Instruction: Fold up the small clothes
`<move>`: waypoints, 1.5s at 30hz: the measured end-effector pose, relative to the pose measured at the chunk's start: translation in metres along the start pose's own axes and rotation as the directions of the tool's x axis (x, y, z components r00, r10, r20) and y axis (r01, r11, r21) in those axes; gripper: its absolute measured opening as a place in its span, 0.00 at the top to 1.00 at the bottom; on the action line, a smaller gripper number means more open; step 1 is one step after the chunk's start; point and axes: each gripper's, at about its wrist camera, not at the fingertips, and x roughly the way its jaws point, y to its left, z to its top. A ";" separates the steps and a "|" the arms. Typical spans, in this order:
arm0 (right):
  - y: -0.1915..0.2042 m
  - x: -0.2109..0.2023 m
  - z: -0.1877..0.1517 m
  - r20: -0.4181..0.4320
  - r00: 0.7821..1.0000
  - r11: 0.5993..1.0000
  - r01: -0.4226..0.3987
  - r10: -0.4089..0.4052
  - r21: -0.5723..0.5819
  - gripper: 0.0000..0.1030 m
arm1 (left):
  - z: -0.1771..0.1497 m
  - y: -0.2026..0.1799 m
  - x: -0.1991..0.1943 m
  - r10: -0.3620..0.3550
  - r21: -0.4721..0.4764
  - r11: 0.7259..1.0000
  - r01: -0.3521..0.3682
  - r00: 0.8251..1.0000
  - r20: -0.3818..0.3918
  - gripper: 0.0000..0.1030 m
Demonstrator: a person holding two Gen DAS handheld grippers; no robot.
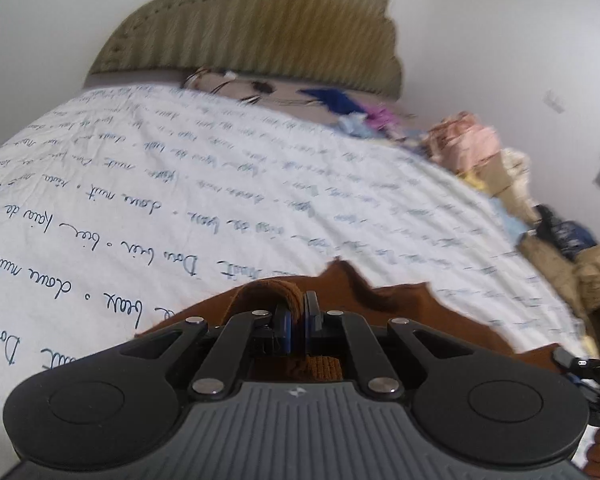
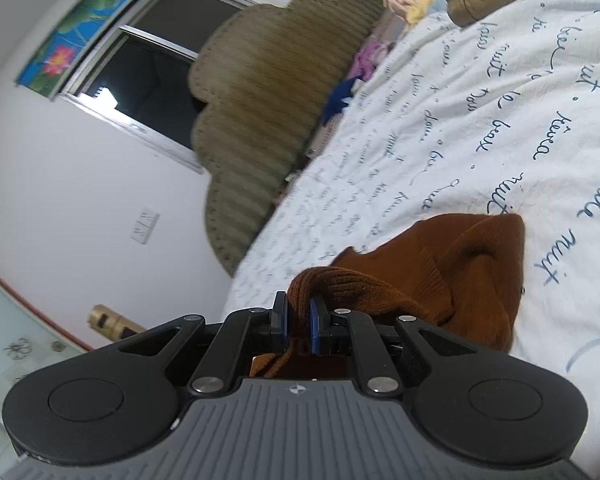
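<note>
A small brown knitted garment (image 1: 384,300) lies on the white bed sheet with blue handwriting (image 1: 220,184). My left gripper (image 1: 297,312) is shut on a ribbed edge of the garment, low over the sheet. In the right wrist view my right gripper (image 2: 299,316) is shut on another ribbed edge of the same brown garment (image 2: 460,272), which bunches and folds to the right of the fingers on the sheet (image 2: 480,120). The right gripper's tip also shows at the right edge of the left wrist view (image 1: 580,364).
An olive padded headboard (image 1: 252,28) stands at the far end of the bed. A pile of mixed clothes, pink (image 1: 468,144), blue (image 1: 332,98) and tan (image 1: 580,276), lies along the bed's right side. A window (image 2: 148,68) is in the wall beside the bed.
</note>
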 end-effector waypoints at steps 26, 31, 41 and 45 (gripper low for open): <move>0.002 0.057 -0.012 0.040 0.941 0.920 0.337 -0.336 -0.198 0.29 | -0.053 0.019 0.021 0.228 -0.014 0.973 -0.229 0.971 -0.079 0.57; 0.037 0.027 -0.048 0.194 0.911 0.834 0.411 -0.364 -0.367 0.12 | -0.094 0.016 -0.022 0.233 -0.044 0.972 -0.232 0.972 0.009 0.31; 0.059 0.047 -0.141 0.160 0.892 0.613 0.413 -0.424 -0.674 0.02 | -0.134 0.021 -0.030 0.218 0.028 0.975 -0.219 0.976 0.024 0.26; 0.064 0.058 -0.155 0.170 0.877 0.527 0.414 -0.450 -0.742 0.00 | -0.146 0.021 -0.033 0.173 0.056 0.983 -0.176 0.983 0.059 0.17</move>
